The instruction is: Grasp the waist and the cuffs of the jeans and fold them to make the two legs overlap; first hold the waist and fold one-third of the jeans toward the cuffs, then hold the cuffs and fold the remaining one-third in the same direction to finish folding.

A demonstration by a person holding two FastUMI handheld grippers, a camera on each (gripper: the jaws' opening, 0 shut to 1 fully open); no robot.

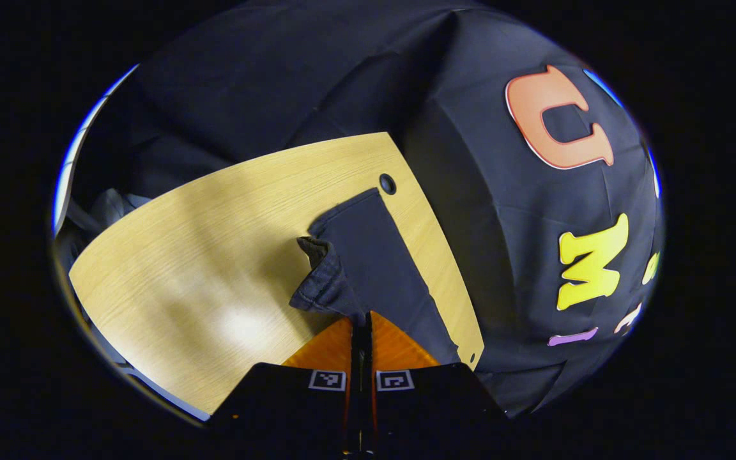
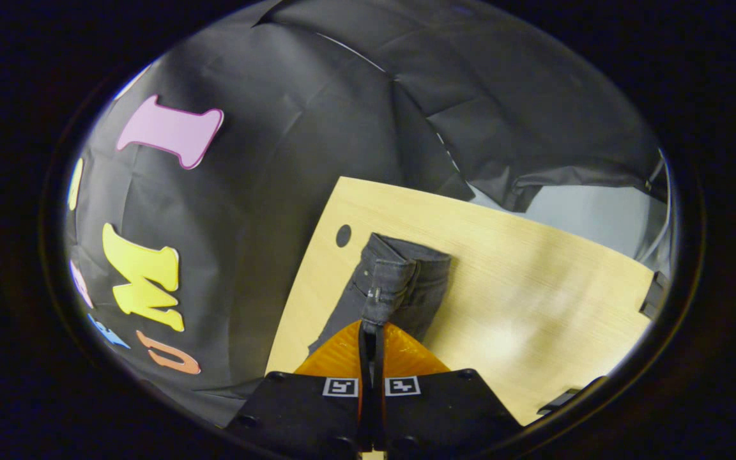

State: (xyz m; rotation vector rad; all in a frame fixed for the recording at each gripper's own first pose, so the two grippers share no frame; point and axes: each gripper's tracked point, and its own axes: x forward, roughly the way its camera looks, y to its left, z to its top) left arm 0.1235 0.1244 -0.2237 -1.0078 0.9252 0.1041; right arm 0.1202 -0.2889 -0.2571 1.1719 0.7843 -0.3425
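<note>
In the left gripper view, the left gripper (image 1: 361, 319) is clenched on a bunched edge of the dark jeans (image 1: 374, 255), its two fingers pressed together with cloth pinched between them. The jeans run away from it along the far side of the pale wooden table (image 1: 202, 255), toward a small round hole (image 1: 388, 184) near the table's corner. Whether this end is the cuffs I cannot say for sure; the fabric is gathered and rumpled at the grip.

In the right gripper view, the right gripper (image 2: 372, 332) also pinches the jeans (image 2: 400, 281), at a seamed, stitched end that looks like the waist, with the hole (image 2: 343, 235) just beside it.

The denim looks thick, soft and limp: it should drape rather than hold shape, not slip much, and is best gripped at the doubled seams.

I can read no brand or label on the jeans.
</note>
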